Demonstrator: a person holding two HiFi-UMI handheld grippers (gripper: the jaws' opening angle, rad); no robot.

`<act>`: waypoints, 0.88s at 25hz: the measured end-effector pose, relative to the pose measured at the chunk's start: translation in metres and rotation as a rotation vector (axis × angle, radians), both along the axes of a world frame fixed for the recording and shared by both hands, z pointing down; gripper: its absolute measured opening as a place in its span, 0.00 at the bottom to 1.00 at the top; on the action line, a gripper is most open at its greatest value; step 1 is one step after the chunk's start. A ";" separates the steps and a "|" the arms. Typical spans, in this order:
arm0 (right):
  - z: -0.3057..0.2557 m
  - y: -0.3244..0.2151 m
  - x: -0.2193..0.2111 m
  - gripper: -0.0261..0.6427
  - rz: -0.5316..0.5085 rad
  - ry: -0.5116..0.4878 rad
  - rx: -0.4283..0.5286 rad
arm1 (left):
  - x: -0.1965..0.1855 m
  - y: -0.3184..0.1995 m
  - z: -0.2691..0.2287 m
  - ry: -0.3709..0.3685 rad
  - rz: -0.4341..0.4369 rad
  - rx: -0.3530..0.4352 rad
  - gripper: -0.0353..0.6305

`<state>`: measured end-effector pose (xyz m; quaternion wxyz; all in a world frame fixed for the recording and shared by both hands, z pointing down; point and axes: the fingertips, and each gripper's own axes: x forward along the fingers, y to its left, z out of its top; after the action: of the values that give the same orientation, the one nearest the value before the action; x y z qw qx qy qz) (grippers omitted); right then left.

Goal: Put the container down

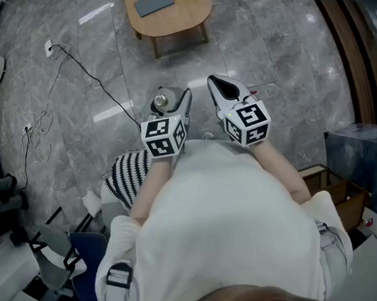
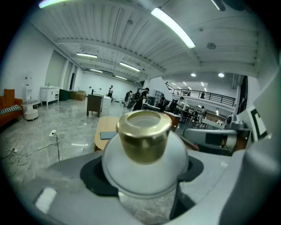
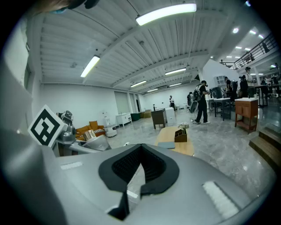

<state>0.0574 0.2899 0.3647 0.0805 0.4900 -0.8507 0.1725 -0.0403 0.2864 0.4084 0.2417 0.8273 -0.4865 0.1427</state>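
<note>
My left gripper (image 1: pixel 171 101) is clamped on the container (image 2: pixel 142 151); a black pad (image 2: pixel 94 176) presses on each side of its round, frosted white body; the container sits upright between the jaws, high above the grey marbled floor (image 1: pixel 257 42); a gold lid (image 2: pixel 144 134) closes its neck, and I cannot tell what is inside. My right gripper (image 3: pixel 139 167) hangs just beside the left one, at about the same height; its jaws are closed together with nothing between them. Ahead of both grippers, well apart and lower down, stands a wooden table (image 1: pixel 185 14); on it lie a flat grey-blue pad (image 1: pixel 154 3) and, further off, a small dark box (image 3: pixel 180 135) whose contents I cannot make out. Left of the left gripper a black cable (image 1: pixel 83 71) trails across the floor; below and behind it lies a black-and-white striped thing (image 1: pixel 129 175). Well off to the right of the right gripper an open cardboard box (image 1: pixel 341 196) stands on the floor. Far ahead, people (image 2: pixel 140 96) stand among desks.
</note>
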 end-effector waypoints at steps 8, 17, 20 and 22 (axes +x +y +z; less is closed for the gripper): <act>-0.001 0.008 0.008 0.04 -0.002 -0.001 0.007 | 0.005 0.006 -0.004 -0.007 -0.004 0.012 0.58; -0.003 0.018 0.009 0.04 -0.037 -0.009 0.026 | 0.010 0.013 -0.011 -0.005 -0.007 0.033 0.58; -0.003 0.020 0.009 0.04 -0.036 -0.023 0.027 | 0.011 0.015 -0.011 -0.006 -0.003 0.030 0.58; -0.003 0.023 0.008 0.04 -0.033 -0.026 0.025 | 0.011 0.017 -0.011 -0.007 0.000 0.027 0.58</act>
<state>0.0657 0.3125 0.3619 0.0659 0.4745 -0.8618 0.1669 -0.0296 0.3029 0.3976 0.2289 0.8300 -0.4892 0.1392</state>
